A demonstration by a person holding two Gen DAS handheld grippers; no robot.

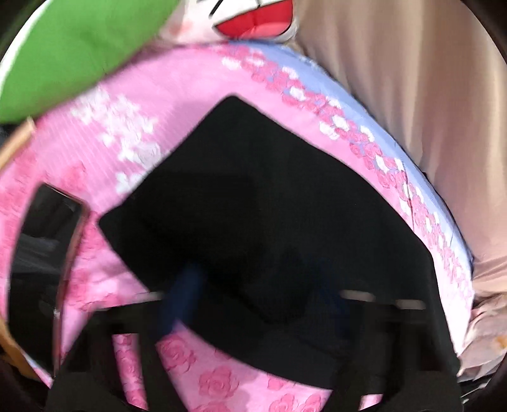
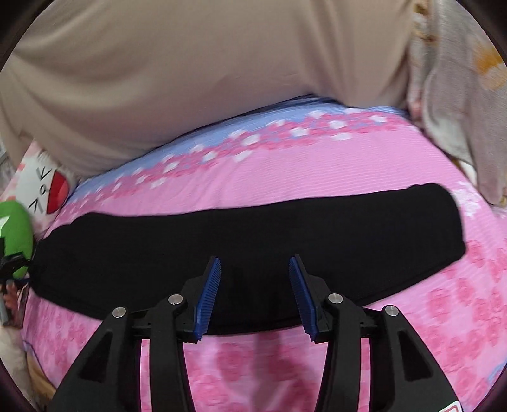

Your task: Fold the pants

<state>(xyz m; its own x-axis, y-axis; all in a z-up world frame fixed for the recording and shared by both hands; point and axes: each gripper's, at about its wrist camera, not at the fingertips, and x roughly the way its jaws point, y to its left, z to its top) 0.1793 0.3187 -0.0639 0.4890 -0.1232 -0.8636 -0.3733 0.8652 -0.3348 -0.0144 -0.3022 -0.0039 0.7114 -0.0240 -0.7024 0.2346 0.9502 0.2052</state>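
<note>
Pants [image 2: 253, 241], black and folded into a long flat strip, lie on a bed with a pink rose-print sheet [image 2: 285, 171]. In the right wrist view the strip runs from side to side across the bed. A blue band with pink and white flowers [image 2: 196, 149] runs along the far edge of the sheet. Behind it hangs a beige cloth [image 2: 190, 63].

The right tongs [image 2: 255, 269] tilt down toward the near edge of the pants. Their two blue pads [image 2: 209, 294] stand apart. Nothing sits between them, and I cannot tell if the tips touch the black cloth under them.

The left tongs [image 1: 253, 285] also tilt down, more steeply, over the pants [image 1: 269, 196]. This view is very blurry. One blue pad [image 1: 183, 291] shows as a smear at the edge of the black cloth. The jaws are together, but the blur hides whether any cloth is pinched in them.

A green plush toy [image 1: 79, 47] and a white pillow with a red cartoon mouth [image 1: 256, 22] sit at the far side of the bed. A dark phone [image 1: 47, 228] lies on the sheet beside the pants.
</note>
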